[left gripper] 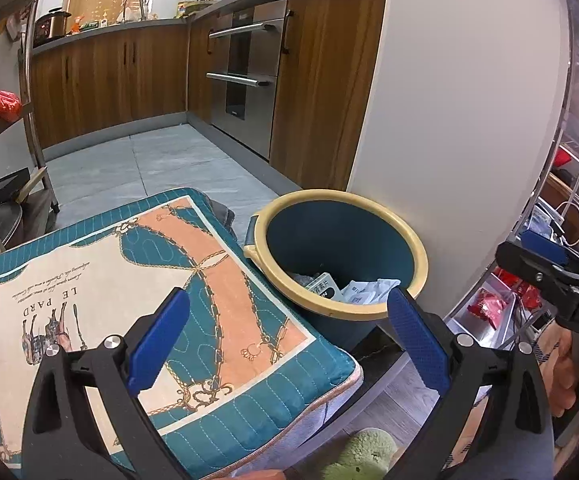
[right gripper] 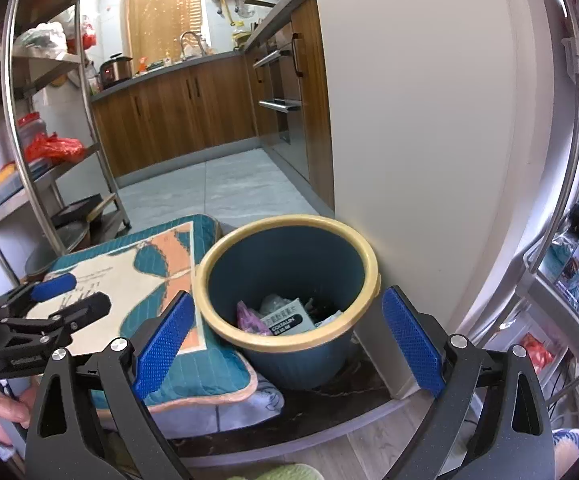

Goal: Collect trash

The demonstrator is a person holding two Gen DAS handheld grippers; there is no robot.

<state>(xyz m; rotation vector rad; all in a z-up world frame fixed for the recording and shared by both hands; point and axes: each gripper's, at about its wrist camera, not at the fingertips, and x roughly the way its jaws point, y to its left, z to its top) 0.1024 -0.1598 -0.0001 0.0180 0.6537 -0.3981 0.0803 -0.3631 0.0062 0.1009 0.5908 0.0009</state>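
Trash bin [right gripper: 289, 304] already holds wrappers; left claw [left gripper: 287, 344] and right claw [right gripper: 289, 344] both wide, empty. Judged: between pickups, locate next piece.

- Kitchen of wooden cabinets [right gripper: 169, 120] under a grey counter [right gripper: 161, 72] — a steel oven [left gripper: 245, 80] set in the right run;
- pale tiled floor [right gripper: 225, 188];
- white wall panel [right gripper: 417, 140] at right;
- metal shelving [right gripper: 49, 128] at left;
- a curtained window [right gripper: 161, 20], sunlit, at the far end.
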